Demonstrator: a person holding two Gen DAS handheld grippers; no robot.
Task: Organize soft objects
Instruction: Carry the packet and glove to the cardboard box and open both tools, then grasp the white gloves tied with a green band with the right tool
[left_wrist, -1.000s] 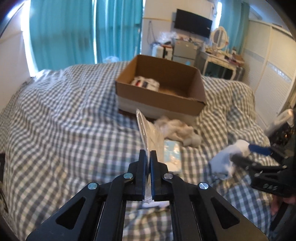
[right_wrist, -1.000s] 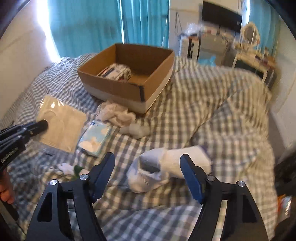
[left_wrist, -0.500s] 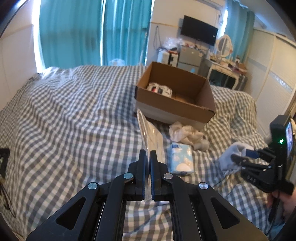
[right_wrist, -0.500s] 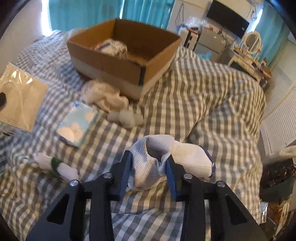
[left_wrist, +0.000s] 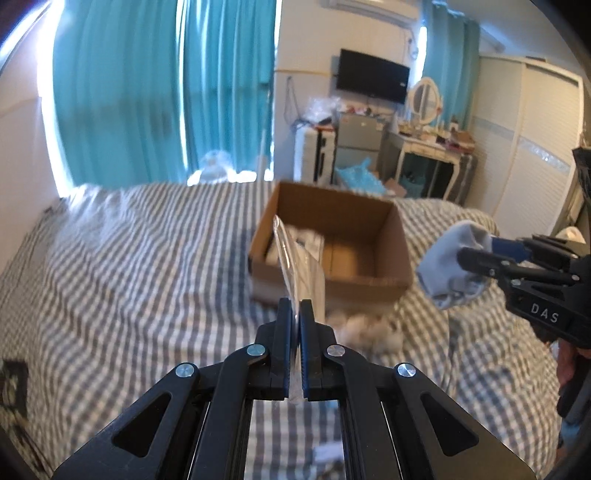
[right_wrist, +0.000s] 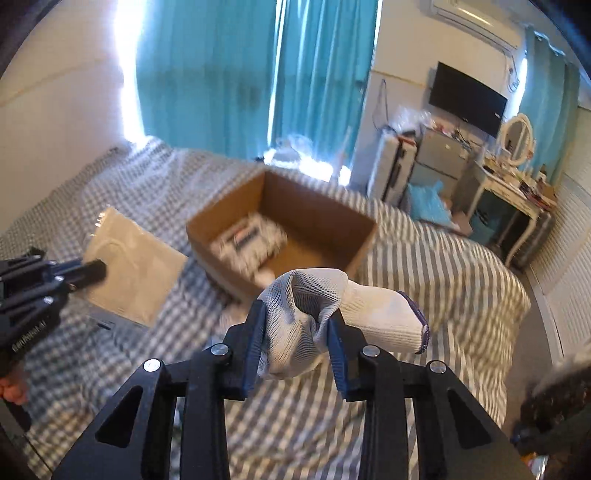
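1. Right gripper (right_wrist: 295, 343): fingers clamped on a bunched white knit sock with a dark cuff (right_wrist: 332, 317), held above the grey-checked bedspread (right_wrist: 443, 251); cuff end pointed right.
2. Left gripper (left_wrist: 294, 332): nearly closed, pinching a flat clear plastic packet (left_wrist: 299, 258) edge-on, its length running toward the open brown cardboard box (left_wrist: 354, 284).
3. The right wrist view alone showed the packet's broad beige face (right_wrist: 136, 269).

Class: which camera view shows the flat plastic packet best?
The right wrist view: the plastic packet faces the camera, held by the left gripper. The left wrist view shows the packet only edge-on, rising from the shut fingers.
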